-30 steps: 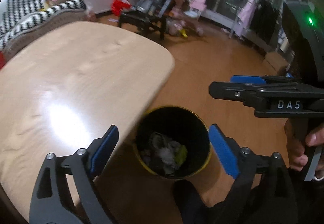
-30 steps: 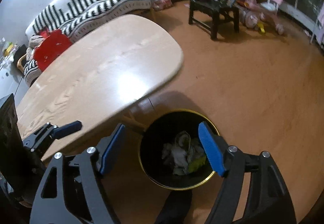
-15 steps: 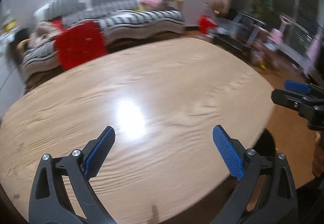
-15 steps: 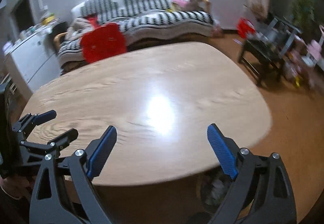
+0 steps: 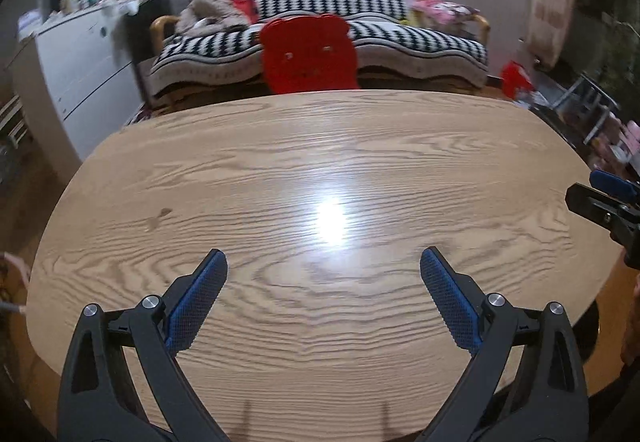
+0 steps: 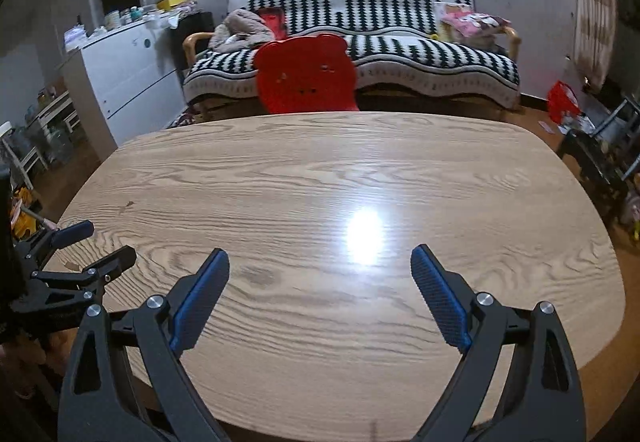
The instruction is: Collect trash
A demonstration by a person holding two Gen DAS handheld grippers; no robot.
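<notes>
My left gripper point(image 5: 323, 258) hangs open over the near half of a bare oval wooden table point(image 5: 320, 162), with nothing between its blue pads point(image 5: 200, 298). My right gripper point(image 6: 320, 254) is also wide open and empty above the same table point(image 6: 320, 170). Each shows in the other's view: the right gripper point(image 5: 582, 188) at the right edge, the left gripper point(image 6: 110, 242) at the left. No trash lies on the tabletop. A dark shape, apparently the black bin point(image 5: 589, 338), peeks out below the table's right edge.
A red bear-shaped chair back point(image 6: 306, 76) stands at the table's far side. Behind it is a black-and-white patterned sofa point(image 6: 400, 54). A white cabinet point(image 6: 124, 78) stands at the left. A black side table point(image 6: 596, 158) and a red bag point(image 6: 562, 102) sit on the floor at the right.
Both grippers swung from above the black bin of trash on the floor up and leftward to face the tabletop. The bin slid out of view under the table's edge.
</notes>
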